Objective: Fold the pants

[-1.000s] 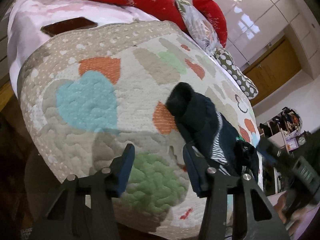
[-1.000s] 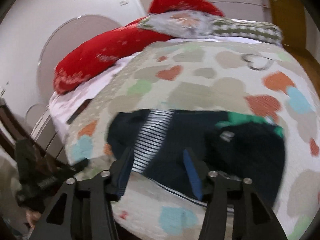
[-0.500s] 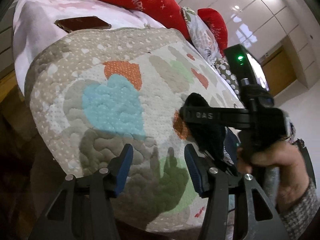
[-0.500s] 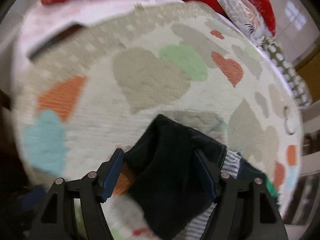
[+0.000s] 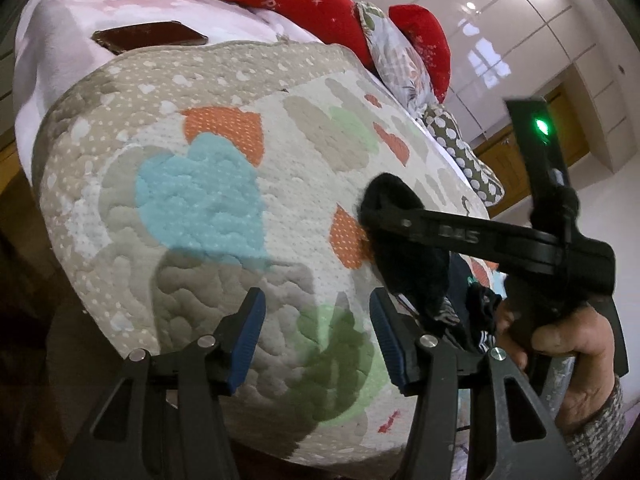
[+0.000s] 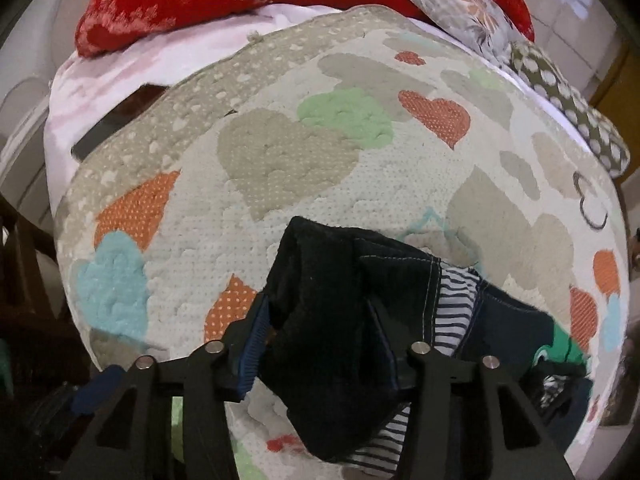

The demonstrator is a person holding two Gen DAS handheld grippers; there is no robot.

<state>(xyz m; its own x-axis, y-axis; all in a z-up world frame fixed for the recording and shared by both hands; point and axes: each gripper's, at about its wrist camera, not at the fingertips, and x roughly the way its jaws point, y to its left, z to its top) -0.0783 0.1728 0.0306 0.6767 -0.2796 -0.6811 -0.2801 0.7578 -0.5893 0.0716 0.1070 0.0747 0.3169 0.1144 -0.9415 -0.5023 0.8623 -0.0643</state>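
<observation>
Dark navy pants [image 6: 328, 312] with a striped lining lie bunched on a heart-patterned quilt [image 6: 280, 160]. My right gripper [image 6: 316, 340] is shut on a fold of the pants and holds it a little above the quilt; the fabric fills the space between the pads. In the left wrist view the pants [image 5: 404, 248] hang from the right gripper [image 5: 384, 216], held by a hand. My left gripper [image 5: 316, 336] is open and empty over the quilt's near corner [image 5: 240, 280], left of the pants.
Red pillows [image 5: 304, 4] and patterned cushions [image 5: 396, 64] line the far side of the bed. A dark phone [image 5: 148, 36] lies on the pink sheet beyond the quilt. The bed edge drops off at the left and near sides.
My right gripper swung in over the pants and closed on a fold of them, raising it. My left gripper stayed open and shifted slightly.
</observation>
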